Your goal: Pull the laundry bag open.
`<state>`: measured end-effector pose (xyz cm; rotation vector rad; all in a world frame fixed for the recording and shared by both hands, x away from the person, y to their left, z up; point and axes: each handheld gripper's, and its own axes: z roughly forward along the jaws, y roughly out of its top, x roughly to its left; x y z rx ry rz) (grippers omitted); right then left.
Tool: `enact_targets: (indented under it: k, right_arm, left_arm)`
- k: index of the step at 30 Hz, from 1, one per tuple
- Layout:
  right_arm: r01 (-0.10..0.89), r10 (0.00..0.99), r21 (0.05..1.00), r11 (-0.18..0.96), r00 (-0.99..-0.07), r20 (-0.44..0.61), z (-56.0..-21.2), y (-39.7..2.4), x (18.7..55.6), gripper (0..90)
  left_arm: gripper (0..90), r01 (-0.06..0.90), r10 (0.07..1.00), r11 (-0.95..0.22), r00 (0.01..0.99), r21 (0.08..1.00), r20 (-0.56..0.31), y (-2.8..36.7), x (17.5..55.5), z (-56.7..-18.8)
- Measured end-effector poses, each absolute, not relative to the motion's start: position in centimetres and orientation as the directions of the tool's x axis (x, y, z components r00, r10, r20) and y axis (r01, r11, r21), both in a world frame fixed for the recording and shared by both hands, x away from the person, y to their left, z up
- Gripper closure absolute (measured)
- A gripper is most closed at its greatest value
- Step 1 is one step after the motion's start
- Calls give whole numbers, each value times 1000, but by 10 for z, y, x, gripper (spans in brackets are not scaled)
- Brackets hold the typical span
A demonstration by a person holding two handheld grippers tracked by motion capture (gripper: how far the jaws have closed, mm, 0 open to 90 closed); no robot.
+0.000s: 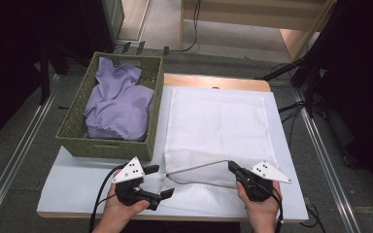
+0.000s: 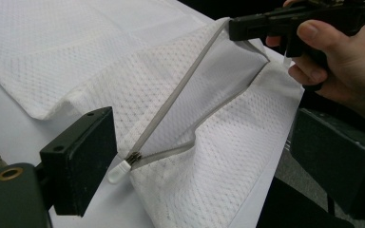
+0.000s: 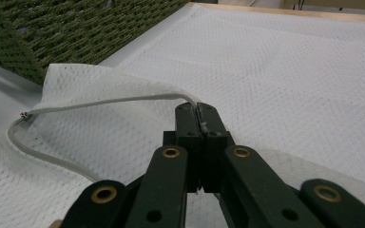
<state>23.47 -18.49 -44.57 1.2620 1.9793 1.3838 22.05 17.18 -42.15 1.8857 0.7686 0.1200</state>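
A white mesh laundry bag (image 1: pixel 216 121) lies flat on the white table top (image 1: pixel 77 179), its grey zipper (image 1: pixel 199 167) unzipped along the near end. My right gripper (image 1: pixel 232 166) is shut on the upper zipper edge (image 3: pixel 109 101) and lifts it, so the mouth gapes. The shut jaws of the right gripper (image 3: pixel 200 114) pinch the tape at their tips. My left gripper (image 1: pixel 161 181) stands open at the bag's near left corner. In the left gripper view the left gripper (image 2: pixel 209 161) has its jaws wide apart, the clear zipper pull (image 2: pixel 123 167) beside the left jaw, untouched.
A green woven basket (image 1: pixel 73 136) holding a crumpled purple cloth (image 1: pixel 119 104) stands at the table's back left, close to the bag's left side. The basket's wall (image 3: pixel 76 33) rises beyond the bag's corner. Rails and cables run on the floor around the table.
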Motion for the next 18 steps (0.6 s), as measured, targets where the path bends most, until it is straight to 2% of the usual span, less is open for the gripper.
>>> enact_targets:
  k: [18]
  right_arm:
    - [438,851,894,96,-501,155,-445,-185,234,900]
  left_arm:
    - [88,445,576,-220,778,868,-253,182,226,-413]
